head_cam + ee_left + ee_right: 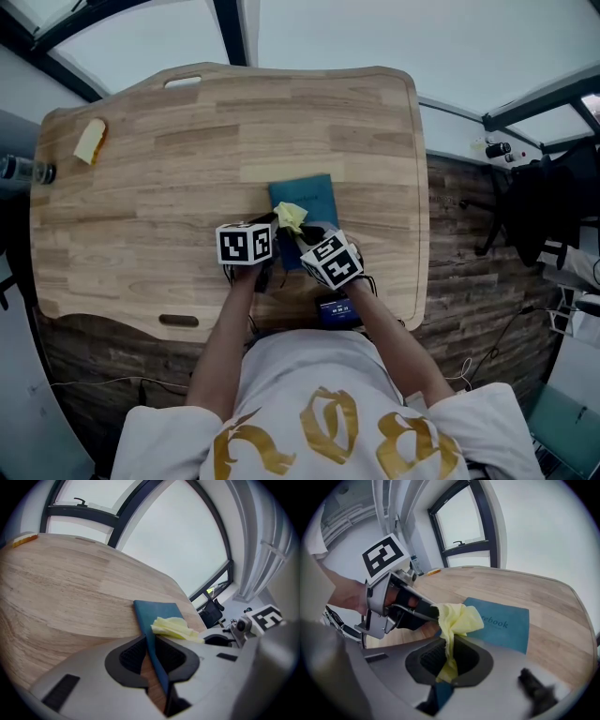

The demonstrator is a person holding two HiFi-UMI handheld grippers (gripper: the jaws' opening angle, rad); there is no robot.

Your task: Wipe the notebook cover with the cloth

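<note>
While the left hand-held gripper pinches the flat teal notebook, the right hand-held gripper clamps crumpled yellow cloth.

The person wears a white short-sleeved T-shirt with gold lettering; the grey left gripper and right gripper bear white cubes with black square markers.

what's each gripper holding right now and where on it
The left gripper clamps the notebook by its left edge; the right gripper pinches the yellow cloth by its lower end.
</note>
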